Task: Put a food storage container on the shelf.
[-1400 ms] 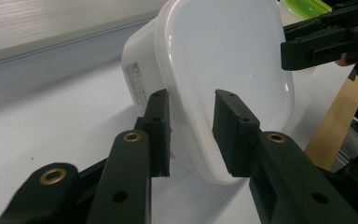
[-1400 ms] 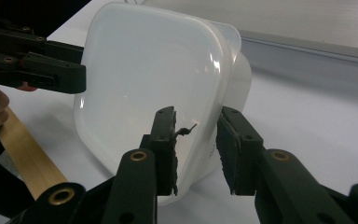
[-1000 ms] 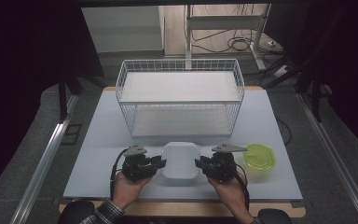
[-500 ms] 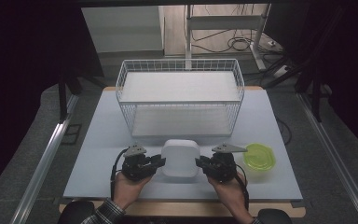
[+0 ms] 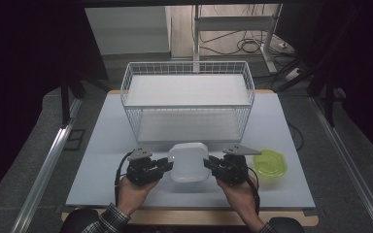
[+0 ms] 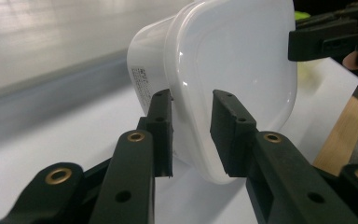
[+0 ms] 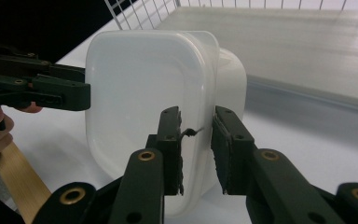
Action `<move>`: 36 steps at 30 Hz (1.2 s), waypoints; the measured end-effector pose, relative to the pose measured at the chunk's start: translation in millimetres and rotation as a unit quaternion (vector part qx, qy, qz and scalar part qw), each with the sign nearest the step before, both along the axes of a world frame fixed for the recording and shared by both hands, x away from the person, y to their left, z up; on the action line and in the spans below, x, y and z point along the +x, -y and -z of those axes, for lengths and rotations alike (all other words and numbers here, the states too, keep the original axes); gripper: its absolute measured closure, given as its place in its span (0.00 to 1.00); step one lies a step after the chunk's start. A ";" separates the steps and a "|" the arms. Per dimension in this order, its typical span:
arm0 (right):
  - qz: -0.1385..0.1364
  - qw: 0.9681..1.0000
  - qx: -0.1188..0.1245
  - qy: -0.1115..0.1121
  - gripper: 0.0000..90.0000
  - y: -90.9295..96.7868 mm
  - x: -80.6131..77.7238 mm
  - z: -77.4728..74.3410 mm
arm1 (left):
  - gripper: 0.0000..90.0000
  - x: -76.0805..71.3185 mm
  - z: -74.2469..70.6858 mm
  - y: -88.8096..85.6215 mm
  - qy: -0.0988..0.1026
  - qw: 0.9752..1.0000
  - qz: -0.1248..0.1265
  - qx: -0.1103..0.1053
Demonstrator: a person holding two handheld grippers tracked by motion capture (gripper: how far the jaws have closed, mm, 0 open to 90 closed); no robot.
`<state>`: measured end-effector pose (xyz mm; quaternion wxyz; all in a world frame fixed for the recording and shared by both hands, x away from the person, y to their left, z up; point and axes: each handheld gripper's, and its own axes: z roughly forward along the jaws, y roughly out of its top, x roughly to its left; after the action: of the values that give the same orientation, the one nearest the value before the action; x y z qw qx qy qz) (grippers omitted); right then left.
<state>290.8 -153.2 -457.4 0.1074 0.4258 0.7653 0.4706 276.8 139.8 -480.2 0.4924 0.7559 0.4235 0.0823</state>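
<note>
Container [image 5: 188,161], white and lidded, is held just in front of the wire basket [image 5: 126,92], between both grippers. Left gripper [image 5: 167,165]: jaws are closed on the container's left rim, one pad either side of the lid edge. Right gripper [image 5: 208,164]: jaws are clamped on the right rim likewise. Green lid [image 5: 270,163] lies right of the container. Step judged: two-handed carry; next, an even lift over the basket wall is called for.
</note>
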 end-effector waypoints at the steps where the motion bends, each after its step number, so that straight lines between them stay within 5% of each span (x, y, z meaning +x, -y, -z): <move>1: 0.000 1.000 0.002 0.001 0.82 -0.4 0.5 -1.2 | 0.77 0.5 -2.0 -1.1 0.002 1.000 -0.001 -0.002; 21: 0.019 1.000 0.011 0.016 0.83 -5.8 10.3 -17.1 | 0.80 11.6 -28.1 -1.7 0.034 0.999 -0.019 -0.003; 28: 0.023 0.999 0.005 0.049 0.84 -7.4 16.2 -40.2 | 0.80 18.7 -43.5 -0.9 0.043 0.999 -0.025 -0.009; 36: 0.027 0.998 0.013 0.059 0.83 -8.1 23.2 -55.6 | 0.81 25.2 -67.0 -1.5 0.065 0.997 -0.031 -0.012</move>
<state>314.1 -145.1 -401.8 0.1594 0.4195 0.7394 0.5019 302.0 141.3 -413.2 0.5253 0.7296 0.4146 0.1408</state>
